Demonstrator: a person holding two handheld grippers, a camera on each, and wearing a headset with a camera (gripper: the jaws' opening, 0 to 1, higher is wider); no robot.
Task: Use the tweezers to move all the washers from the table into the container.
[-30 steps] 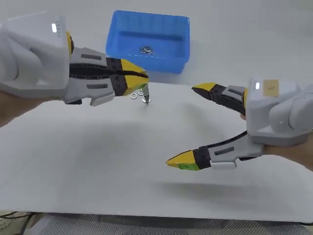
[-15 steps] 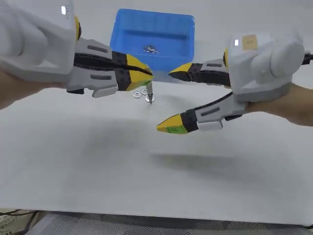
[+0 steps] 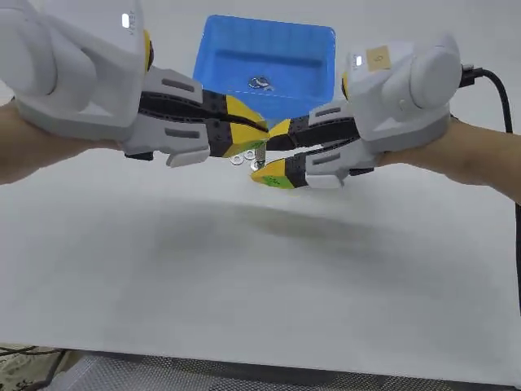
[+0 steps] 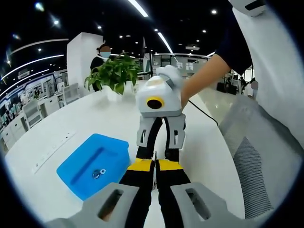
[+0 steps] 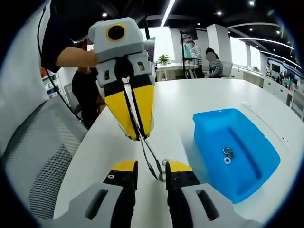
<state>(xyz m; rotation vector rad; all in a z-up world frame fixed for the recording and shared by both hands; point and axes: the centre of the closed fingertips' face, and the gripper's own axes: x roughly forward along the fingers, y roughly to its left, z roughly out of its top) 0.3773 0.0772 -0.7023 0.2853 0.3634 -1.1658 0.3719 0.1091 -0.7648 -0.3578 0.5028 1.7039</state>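
Left gripper (image 4: 155,167): white moulded housing, black jaws with yellow tips. It is clenched on the upper end of the tweezers (image 5: 140,133), a slim pair of dark metal legs that slant down to the table (image 3: 244,277). Right gripper (image 5: 152,167): same construction, jaws parted. One yellow tip stands on each side of the tweezers' points with a gap showing on both sides, so nothing is gripped. The two grippers face each other nose to nose, just above the surface. Loose washers (image 3: 238,160): small flat steel rings lying on the table just beside the tweezers' points, in front of the container. Container (image 3: 269,23): a rectangular blue plastic bin with rounded corners and a smooth glossy floor. It stands upright just beyond the grippers and holds a few washers in a small cluster (image 3: 260,82). Table surface: white, matte and even. A black cable (image 3: 496,90) runs from the right gripper's housing. Room: open-plan office with dark ceiling and strip lights, a grey mesh chair (image 4: 256,166), a leafy potted plant (image 4: 116,73) and people in the background.
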